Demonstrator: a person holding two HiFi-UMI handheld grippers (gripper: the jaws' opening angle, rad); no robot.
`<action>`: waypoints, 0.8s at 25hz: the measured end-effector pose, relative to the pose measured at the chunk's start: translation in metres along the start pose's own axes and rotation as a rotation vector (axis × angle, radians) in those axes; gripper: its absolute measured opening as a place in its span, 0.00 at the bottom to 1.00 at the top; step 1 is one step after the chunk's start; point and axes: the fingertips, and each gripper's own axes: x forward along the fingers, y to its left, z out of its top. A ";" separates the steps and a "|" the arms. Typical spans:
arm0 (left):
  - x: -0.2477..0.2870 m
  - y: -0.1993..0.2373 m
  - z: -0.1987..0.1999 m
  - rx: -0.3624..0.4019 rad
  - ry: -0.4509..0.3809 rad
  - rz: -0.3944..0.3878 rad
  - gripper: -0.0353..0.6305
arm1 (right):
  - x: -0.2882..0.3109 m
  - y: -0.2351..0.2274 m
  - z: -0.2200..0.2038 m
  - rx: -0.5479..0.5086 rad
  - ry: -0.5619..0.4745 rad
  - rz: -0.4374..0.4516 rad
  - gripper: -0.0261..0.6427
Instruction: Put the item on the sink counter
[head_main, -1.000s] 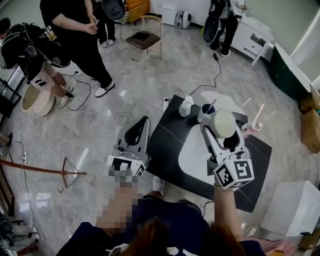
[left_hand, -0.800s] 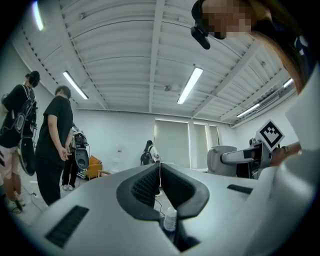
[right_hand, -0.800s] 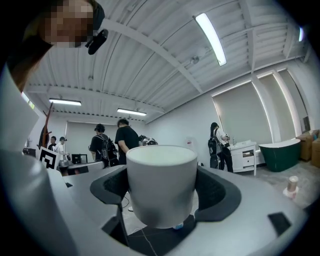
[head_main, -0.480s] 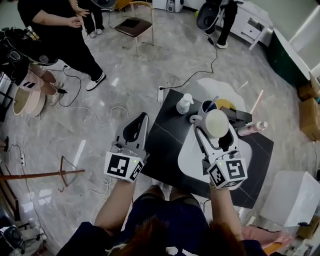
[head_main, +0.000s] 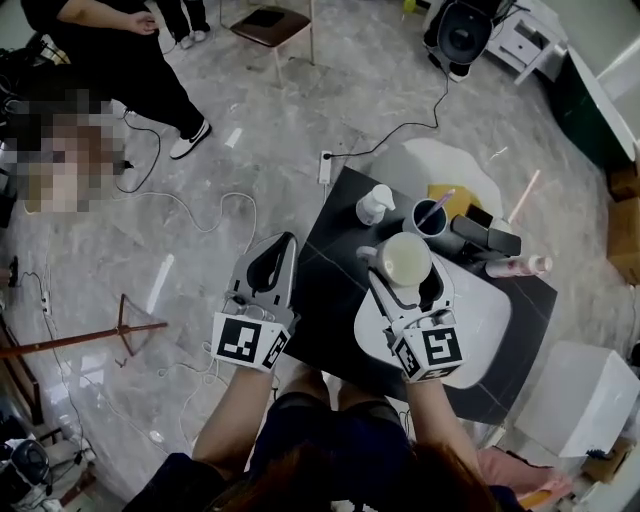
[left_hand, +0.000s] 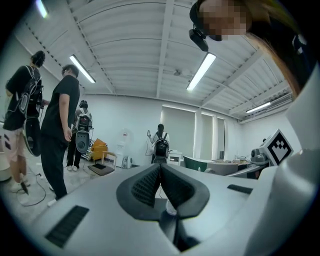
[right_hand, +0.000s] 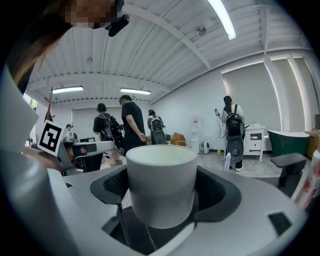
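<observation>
My right gripper (head_main: 403, 266) is shut on a white mug (head_main: 404, 258), held above the left part of the white basin (head_main: 488, 318) set in the black sink counter (head_main: 330, 270). In the right gripper view the white mug (right_hand: 161, 180) stands upright between the black pads (right_hand: 218, 192), filling the gap of the right gripper (right_hand: 162, 192). My left gripper (head_main: 270, 262) hangs over the floor just left of the counter, its jaws closed with nothing between them. In the left gripper view the left gripper (left_hand: 160, 185) has its pads (left_hand: 142, 186) pressed together.
On the counter behind the mug stand a white pump bottle (head_main: 373, 205), a dark cup with a toothbrush (head_main: 432, 217), a black box (head_main: 487, 236), a yellow pad (head_main: 455, 199) and a pink tube (head_main: 518, 266). Cables (head_main: 210, 215) cross the floor; a person (head_main: 120, 55) stands far left.
The right gripper has carried the mug leftward and nearer to me over the basin. The left gripper has stayed beside the counter.
</observation>
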 end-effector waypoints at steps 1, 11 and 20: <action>0.003 0.001 -0.006 -0.004 0.009 0.002 0.09 | 0.005 -0.001 -0.008 -0.001 0.008 0.001 0.67; 0.011 0.014 -0.046 -0.037 0.056 0.023 0.09 | 0.049 -0.005 -0.095 -0.008 0.126 -0.001 0.67; 0.014 0.015 -0.057 -0.047 0.080 0.011 0.09 | 0.069 -0.007 -0.124 -0.017 0.175 -0.014 0.67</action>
